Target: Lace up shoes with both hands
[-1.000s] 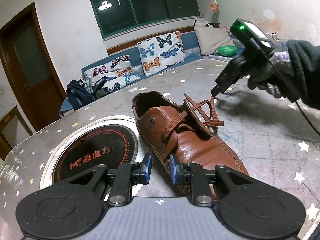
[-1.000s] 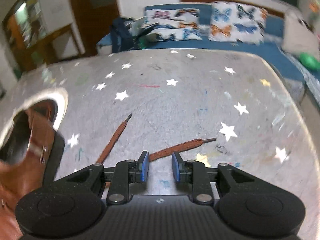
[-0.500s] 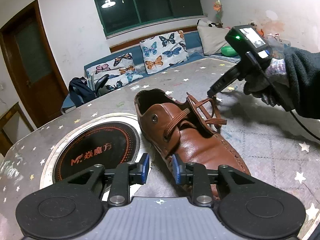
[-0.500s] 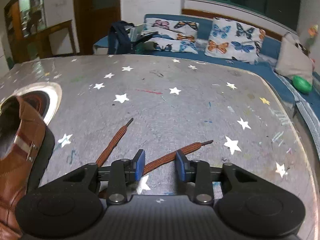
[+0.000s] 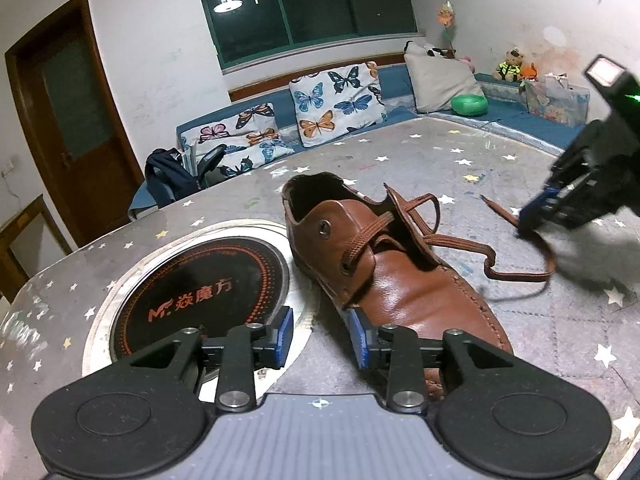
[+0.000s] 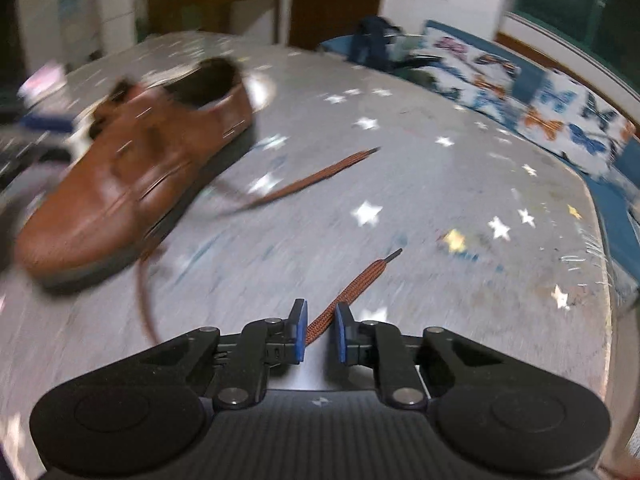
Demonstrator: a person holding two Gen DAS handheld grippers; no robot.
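A brown leather shoe (image 5: 400, 280) lies on the starred table (image 5: 520, 340), toe toward my left gripper (image 5: 322, 336). That gripper's jaws are opening, with only table between them; its right fingertip (image 5: 358, 338) sits beside the shoe's toe. My right gripper (image 6: 320, 332) (image 5: 528, 224) is to the right of the shoe. Its jaws are closing on one end of the brown shoelace (image 6: 352, 284) (image 5: 516, 276), which runs between the pads and trails back to the eyelets. The other lace end (image 6: 320, 176) lies loose on the table beside the shoe (image 6: 132, 184).
A round black cooktop (image 5: 192, 292) is set into the table left of the shoe. Behind the table runs a blue bench with butterfly cushions (image 5: 336, 100), a dark backpack (image 5: 164, 176) and a green bowl (image 5: 468, 104). The table edge curves away at the right.
My right gripper has swung away from the shoe toward the right and rolled, drawing the lace out with it as its jaws narrowed. The left jaws have widened; that hand stayed put.
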